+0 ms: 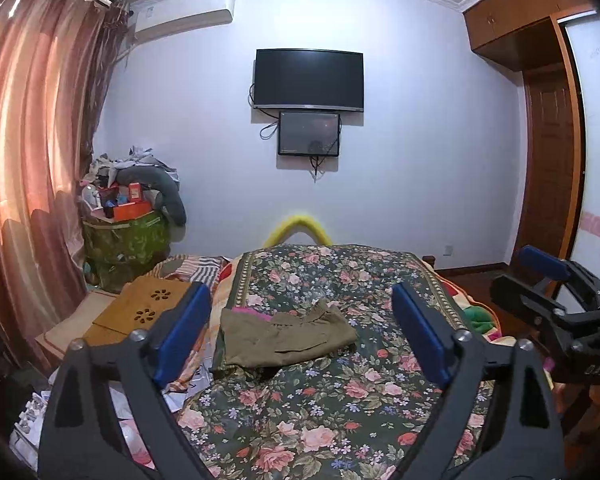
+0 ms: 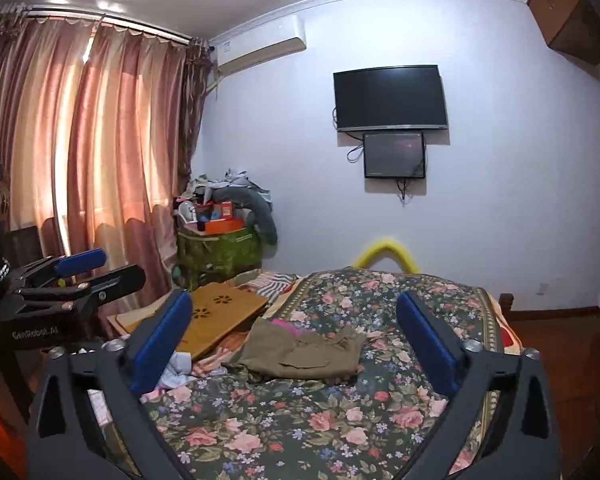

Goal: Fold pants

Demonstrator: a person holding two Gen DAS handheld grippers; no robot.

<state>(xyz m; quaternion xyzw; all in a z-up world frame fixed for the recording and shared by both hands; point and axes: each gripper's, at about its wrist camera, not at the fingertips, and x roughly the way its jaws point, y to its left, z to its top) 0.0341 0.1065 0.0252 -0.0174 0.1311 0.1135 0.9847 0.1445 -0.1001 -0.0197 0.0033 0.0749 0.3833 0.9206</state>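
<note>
Olive-green pants (image 1: 286, 338) lie folded in a compact pile on the floral bedspread (image 1: 300, 412), with a bit of pink cloth at their far edge. They also show in the right wrist view (image 2: 304, 354). My left gripper (image 1: 302, 334) is open and empty, held above the bed short of the pants. My right gripper (image 2: 294, 338) is open and empty too, at a similar distance. The right gripper shows at the right edge of the left wrist view (image 1: 556, 296); the left gripper shows at the left edge of the right wrist view (image 2: 68, 284).
A wooden lap board (image 2: 216, 320) lies on the bed's left side beside a striped cloth (image 2: 272, 282). A green bag (image 1: 126, 242) piled with clutter stands in the far left corner by the curtains (image 1: 32, 160). A wardrobe (image 1: 548, 152) stands right.
</note>
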